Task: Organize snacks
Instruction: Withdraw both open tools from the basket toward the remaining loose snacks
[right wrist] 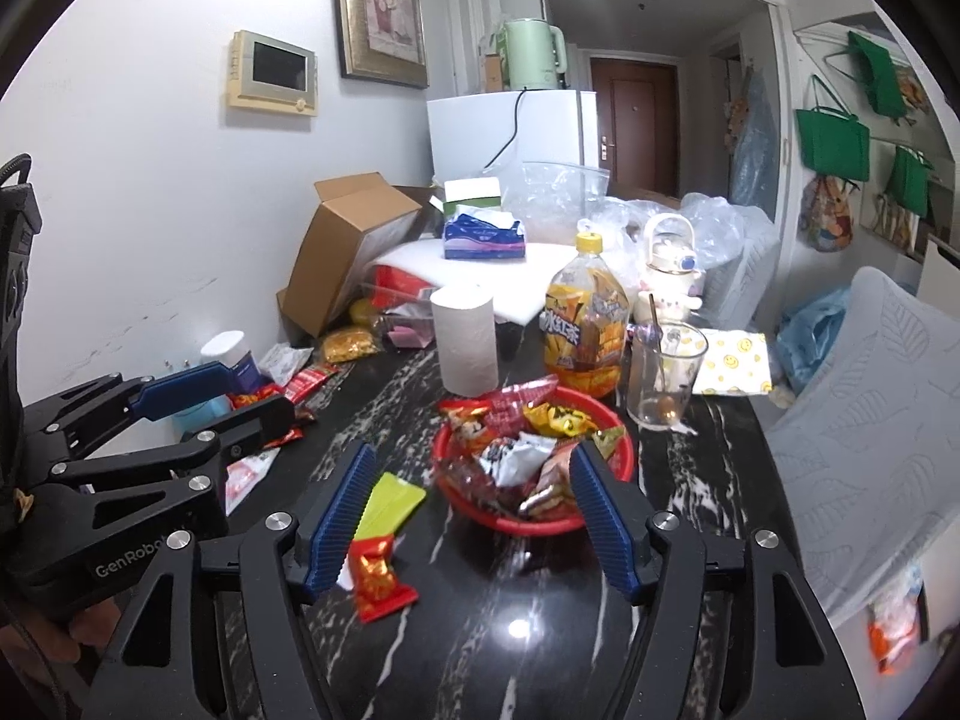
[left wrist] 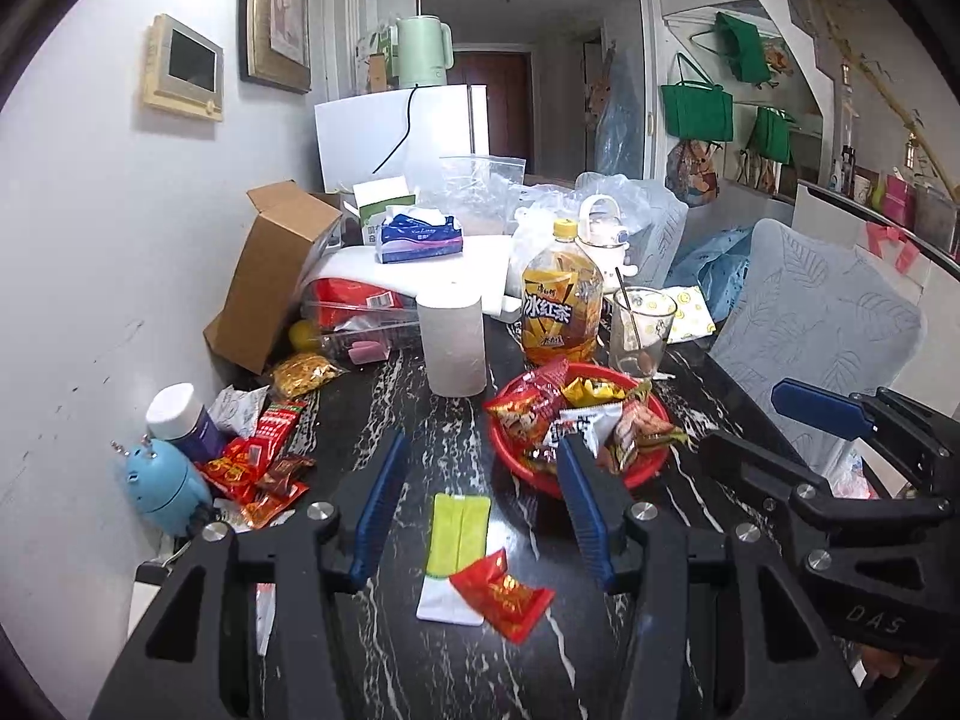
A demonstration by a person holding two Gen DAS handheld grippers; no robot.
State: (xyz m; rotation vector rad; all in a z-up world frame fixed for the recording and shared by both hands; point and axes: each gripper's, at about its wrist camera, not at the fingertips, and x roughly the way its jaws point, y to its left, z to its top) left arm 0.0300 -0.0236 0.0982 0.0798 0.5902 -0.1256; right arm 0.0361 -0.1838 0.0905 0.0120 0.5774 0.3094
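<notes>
Both claws hover spread and empty: left gripper (left wrist: pixel 474 504) frames a small red foil snack packet (left wrist: pixel 503 595) lying on a yellow-green and white flat sachet (left wrist: pixel 456 552), just before the red plastic bowl (left wrist: pixel 651 468) of snacks. Light, crinkly, probably slippery; pinch a sealed end. Right gripper (right wrist: pixel 474 516) straddles bowl and packet. Only the left view shows the blue round gadget (left wrist: pixel 157 483) clearly.

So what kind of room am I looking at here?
Most likely the dining or kitchen corner of a small flat: a cluttered black marble table beside a white fridge with a green kettle on top, and a front door down the hall.
</notes>
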